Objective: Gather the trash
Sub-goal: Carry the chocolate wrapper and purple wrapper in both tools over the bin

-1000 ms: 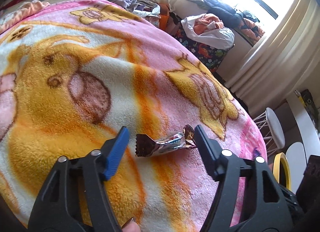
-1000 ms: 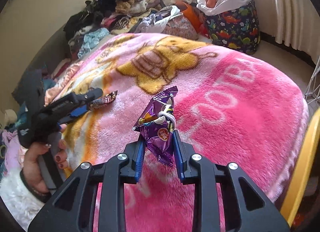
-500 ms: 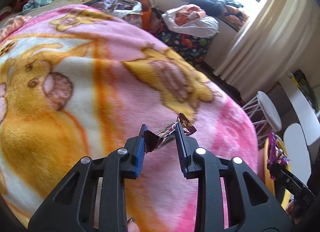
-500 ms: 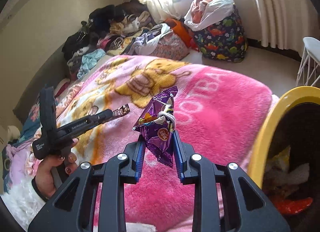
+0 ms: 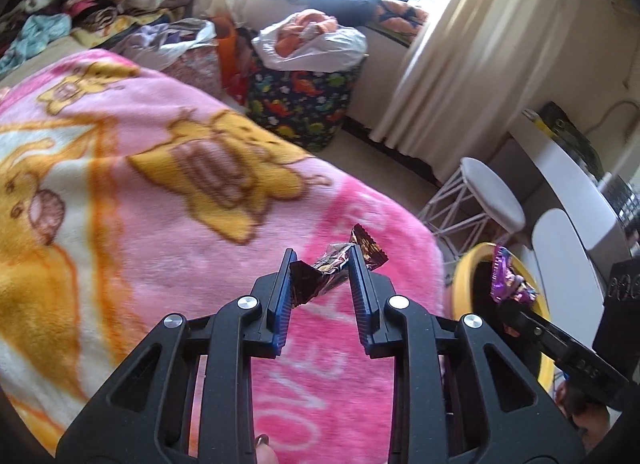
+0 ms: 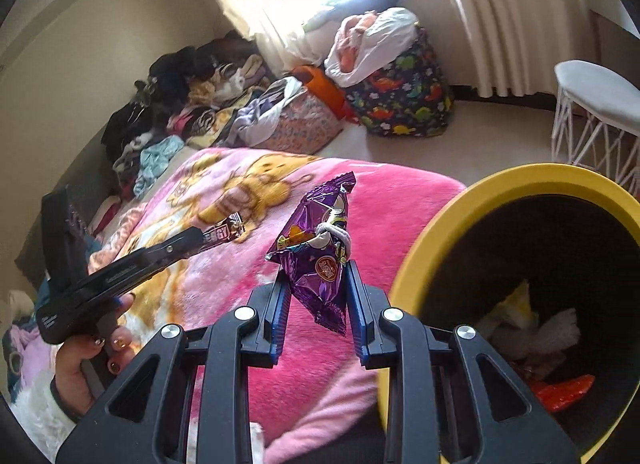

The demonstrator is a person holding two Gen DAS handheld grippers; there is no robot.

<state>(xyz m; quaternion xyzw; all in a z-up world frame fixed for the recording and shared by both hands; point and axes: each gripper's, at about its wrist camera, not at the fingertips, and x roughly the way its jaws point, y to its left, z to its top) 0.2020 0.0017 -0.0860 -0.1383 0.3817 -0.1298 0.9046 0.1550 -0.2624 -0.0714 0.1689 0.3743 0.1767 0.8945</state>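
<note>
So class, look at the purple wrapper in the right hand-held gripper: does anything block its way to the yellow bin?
Nothing visible does: the purple wrapper sits beside the yellow bin, whose mouth is open.

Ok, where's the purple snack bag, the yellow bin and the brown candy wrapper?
purple snack bag [image 6: 320, 264]: right wrist view, middle of its front.
yellow bin [image 6: 416, 264]: right wrist view, left side of its rim.
brown candy wrapper [image 5: 332, 262]: left wrist view, crumpled middle.

The bin [image 6: 436, 223] stands just off the blanket's [image 6: 392, 199] near corner, with trash [image 6: 560, 392] in it. Beyond the blanket's far edge a bag [image 5: 304, 103] sits on the floor; a stool [image 5: 492, 195] stands behind the bin. Clothes [image 6: 180, 103] are piled along the wall.
</note>
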